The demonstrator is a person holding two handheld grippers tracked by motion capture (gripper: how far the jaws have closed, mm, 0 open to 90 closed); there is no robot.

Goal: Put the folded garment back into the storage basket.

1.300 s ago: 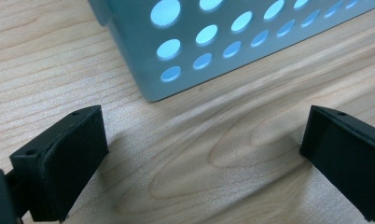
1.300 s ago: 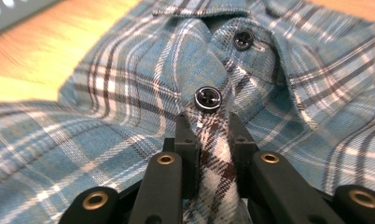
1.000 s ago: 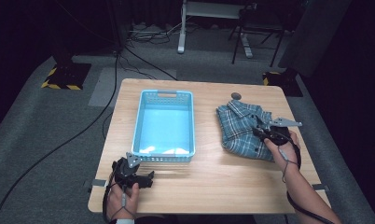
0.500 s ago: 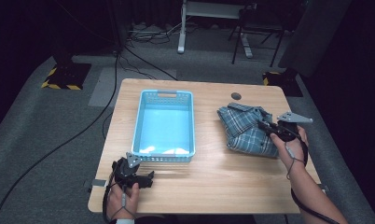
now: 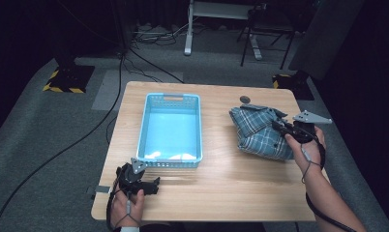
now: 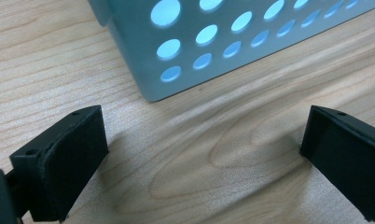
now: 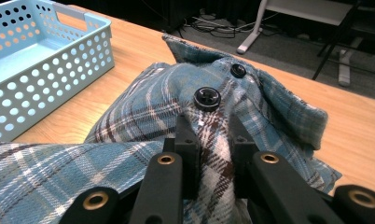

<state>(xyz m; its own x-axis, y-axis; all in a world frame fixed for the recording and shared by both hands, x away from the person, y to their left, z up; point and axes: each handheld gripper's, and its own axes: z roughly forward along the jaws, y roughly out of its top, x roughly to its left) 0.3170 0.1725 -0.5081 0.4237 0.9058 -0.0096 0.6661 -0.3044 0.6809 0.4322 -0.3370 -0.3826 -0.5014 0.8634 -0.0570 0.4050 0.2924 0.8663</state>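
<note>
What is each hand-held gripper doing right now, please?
Left hand-held gripper: open, holding nothing, on the table by the blue basket.
Right hand-held gripper: closed on the plaid shirt.

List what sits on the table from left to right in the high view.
Left claw → blue basket → plaid shirt → right claw, shut on the shirt's right side.

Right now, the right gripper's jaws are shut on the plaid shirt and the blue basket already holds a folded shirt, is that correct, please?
Not quite. The right gripper does have its jaws shut on the plaid shirt, but the blue basket holds no shirt: the high view shows its bare floor, and the shirt lies on the table beside the basket.
</note>
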